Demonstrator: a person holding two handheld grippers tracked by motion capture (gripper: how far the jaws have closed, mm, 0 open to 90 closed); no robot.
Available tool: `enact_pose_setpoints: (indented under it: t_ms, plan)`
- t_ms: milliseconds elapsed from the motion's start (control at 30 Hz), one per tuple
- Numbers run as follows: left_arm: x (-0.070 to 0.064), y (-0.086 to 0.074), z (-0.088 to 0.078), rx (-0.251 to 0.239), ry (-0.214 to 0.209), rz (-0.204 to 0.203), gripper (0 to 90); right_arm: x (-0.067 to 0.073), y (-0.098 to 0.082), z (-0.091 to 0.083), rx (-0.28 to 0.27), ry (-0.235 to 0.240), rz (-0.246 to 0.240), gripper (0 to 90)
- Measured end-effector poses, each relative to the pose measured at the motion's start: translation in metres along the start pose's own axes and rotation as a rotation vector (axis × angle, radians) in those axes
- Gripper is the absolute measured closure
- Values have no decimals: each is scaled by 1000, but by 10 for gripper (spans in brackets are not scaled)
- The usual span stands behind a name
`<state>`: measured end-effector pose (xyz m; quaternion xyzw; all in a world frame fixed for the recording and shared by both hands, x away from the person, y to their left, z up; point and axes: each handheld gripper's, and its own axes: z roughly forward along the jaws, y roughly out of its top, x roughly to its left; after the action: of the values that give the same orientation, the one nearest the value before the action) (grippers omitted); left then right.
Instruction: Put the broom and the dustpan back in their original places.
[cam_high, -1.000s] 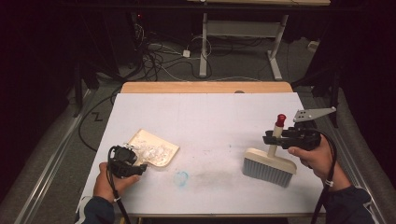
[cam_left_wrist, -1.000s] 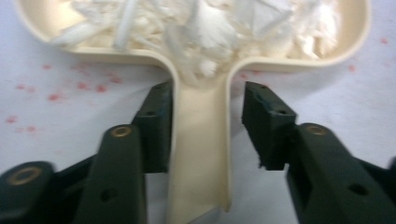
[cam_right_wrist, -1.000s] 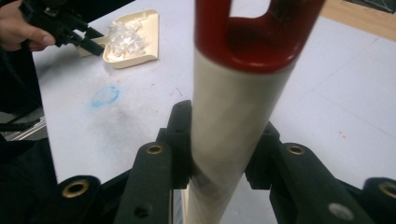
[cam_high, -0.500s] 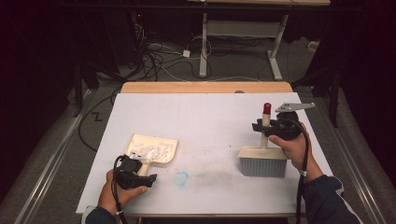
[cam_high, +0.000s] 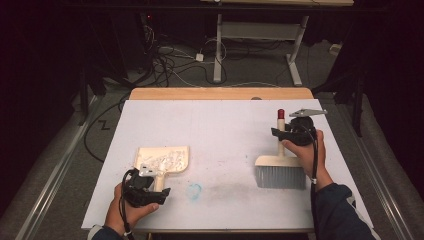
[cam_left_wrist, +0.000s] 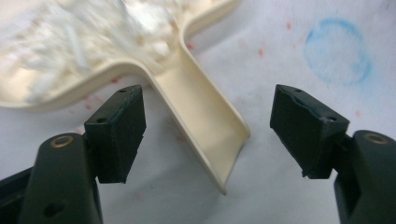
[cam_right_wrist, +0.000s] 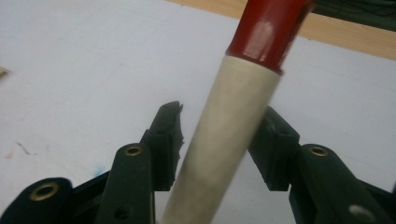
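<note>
Both hands had shifted since a second ago: the right gripper (cam_high: 287, 134) had carried the brush (cam_high: 280, 170) a little toward the middle of the white table (cam_high: 220, 130) and brought it down, and the left gripper (cam_high: 150, 192) had slid a bit to the right, just behind the dustpan (cam_high: 162, 161). From where I stood, the brush sat with its grey bristles on the table and its pale handle with the red tip (cam_high: 281, 114) sticking up. The right gripper's jaws had just been opening. In the right gripper view (cam_right_wrist: 219, 144) the pale handle (cam_right_wrist: 224, 154) stood between the two black jaws, with a small gap showing on the left side, so they were loose around it and not squeezing. On the other side I could not tell if the jaw touched the handle. The left gripper's jaws had just been opening too. In the left gripper view (cam_left_wrist: 208, 135) they stood wide apart, with the dustpan's cream handle (cam_left_wrist: 205, 126) lying between them and touching neither. The dustpan lay flat on the near left part of the table, with white scraps (cam_high: 165, 161) piled in it. A faint blue ring mark (cam_high: 195, 189) was on the table between the dustpan and the brush, closer to the dustpan.
</note>
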<state>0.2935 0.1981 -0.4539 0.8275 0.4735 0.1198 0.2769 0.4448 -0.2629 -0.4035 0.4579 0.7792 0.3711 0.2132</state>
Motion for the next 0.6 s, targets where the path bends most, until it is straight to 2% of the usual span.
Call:
enact_pose_setpoints:
  t_ms: [100,200,300,367,467,533,600]
  plan:
    - [0,0,-4,-28,-1,26,231,-3,0,-2,-32,-23,8,493]
    - [-3,1,-6,-59,13,66,228,-3,2,-7,-86,-54,-10,437]
    - [-7,3,-9,-113,29,117,222,-2,2,-12,-132,-29,-15,413]
    - [-10,4,-9,-158,37,125,210,1,3,-17,-160,-29,-34,402]
    - [-13,5,-8,-192,58,161,206,5,2,-26,-208,-20,-61,390]
    - [-16,6,-6,-223,64,188,206,9,1,-33,-234,-19,-97,370]
    - [-18,5,-5,-236,89,220,206,13,1,-40,-258,-9,-111,352]
